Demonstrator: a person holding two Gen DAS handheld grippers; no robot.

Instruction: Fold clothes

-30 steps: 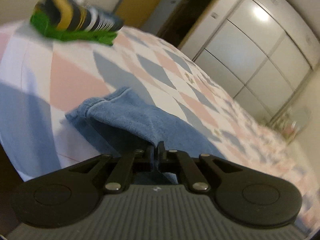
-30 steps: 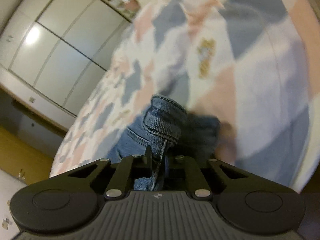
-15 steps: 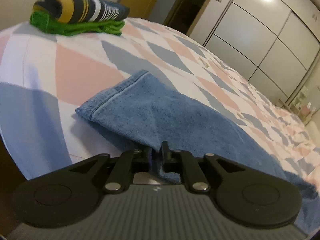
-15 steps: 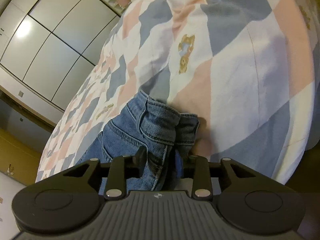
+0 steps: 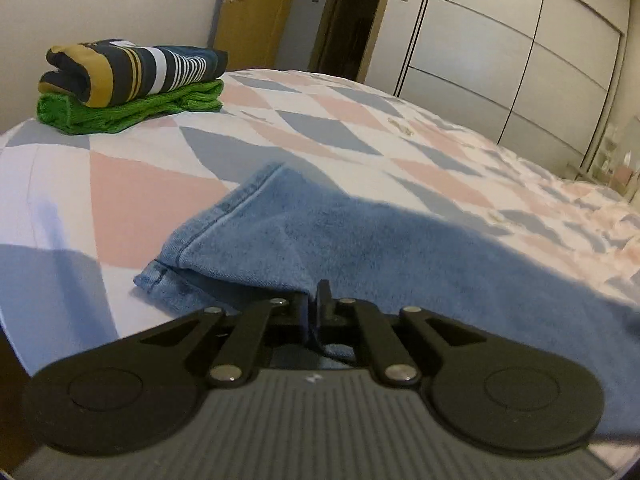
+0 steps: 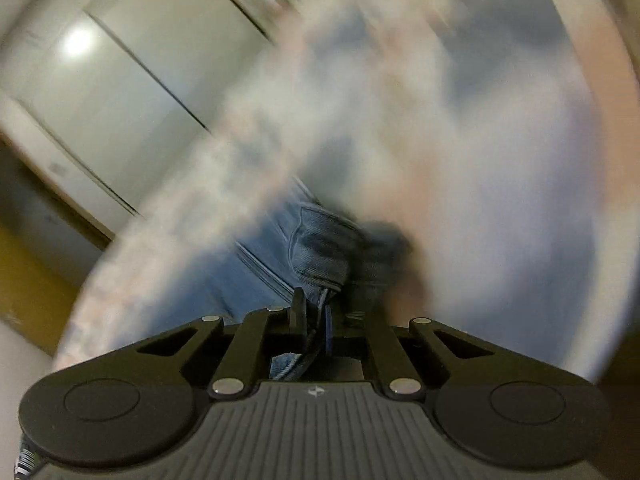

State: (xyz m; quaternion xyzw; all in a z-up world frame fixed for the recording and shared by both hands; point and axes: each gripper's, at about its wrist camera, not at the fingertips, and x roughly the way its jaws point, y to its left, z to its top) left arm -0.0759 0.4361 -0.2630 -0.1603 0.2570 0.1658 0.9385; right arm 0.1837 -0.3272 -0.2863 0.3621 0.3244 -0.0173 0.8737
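Left wrist view: the left gripper (image 5: 316,312) is clamped tight on the edge of the blue denim jeans (image 5: 360,248), whose hemmed leg lies on the pink, grey and white diamond-patterned bed cover (image 5: 160,168). Far corner: a folded striped navy garment (image 5: 132,68) sits on a folded green one (image 5: 128,112). Right wrist view, badly blurred: the right gripper (image 6: 316,320) has just been closing, its pads pinching the bunched jeans seam.

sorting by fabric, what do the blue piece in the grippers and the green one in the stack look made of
Jeans: looks like faded blue denim, with twill weave and a double-stitched hem.
Green garment: seems a ribbed knit, matte, under a striped folded top; fibre unclear.
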